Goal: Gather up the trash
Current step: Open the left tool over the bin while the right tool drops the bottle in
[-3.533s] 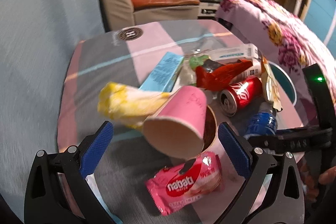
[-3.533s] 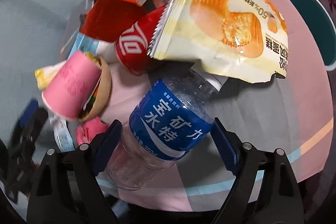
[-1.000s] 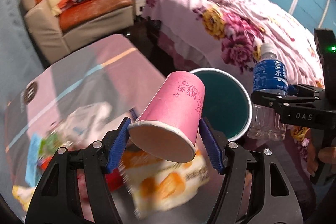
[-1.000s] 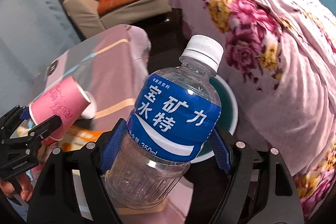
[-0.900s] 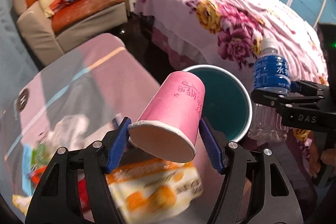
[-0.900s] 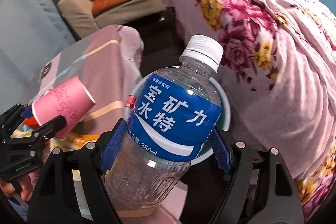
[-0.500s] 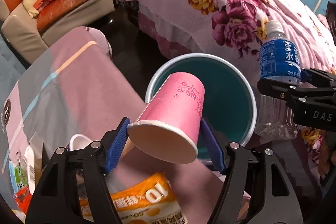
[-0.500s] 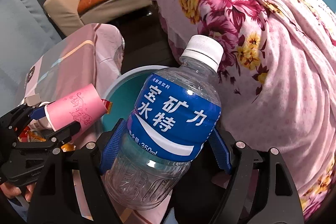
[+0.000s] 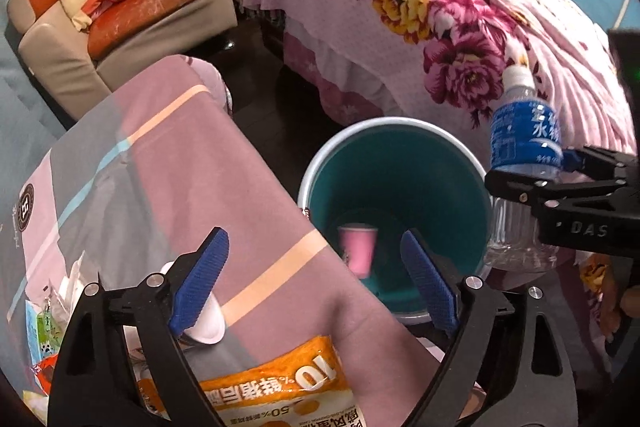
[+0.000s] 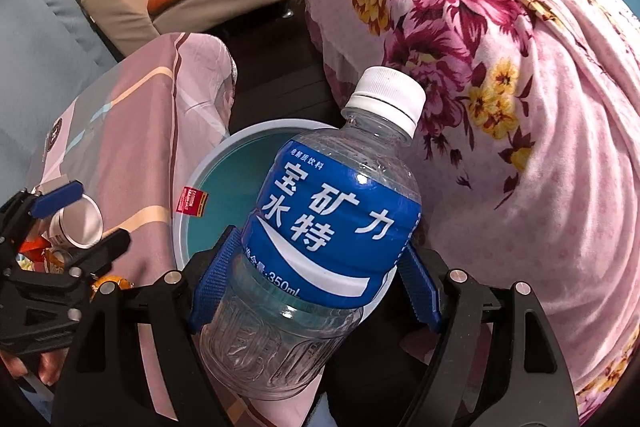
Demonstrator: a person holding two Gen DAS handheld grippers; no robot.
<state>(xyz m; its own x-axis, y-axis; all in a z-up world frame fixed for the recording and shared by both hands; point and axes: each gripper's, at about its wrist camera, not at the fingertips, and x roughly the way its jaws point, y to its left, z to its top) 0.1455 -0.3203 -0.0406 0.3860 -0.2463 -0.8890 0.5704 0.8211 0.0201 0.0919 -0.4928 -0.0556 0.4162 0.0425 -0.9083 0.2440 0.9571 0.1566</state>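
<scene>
the left gripper has just been opening and there's nothing between its blue pads now, the pink paper cup is already down inside the teal bin, blurry like it's mid-drop. the right gripper is clamped on the water bottle, pads pressing the sides right at the lower edge of the blue label, bottle tilted with the white cap up and away, hanging over the bin's rim.

handling-wise the bottle looks empty, so probably very light, thin clear plastic that'll squash a bit and could be slick on the label. holding it around the ribbed middle like this seems the sane spot.

the orange snack bag on the table is still to go, looks floppy and crinkly, so pinch it by an edge.
</scene>
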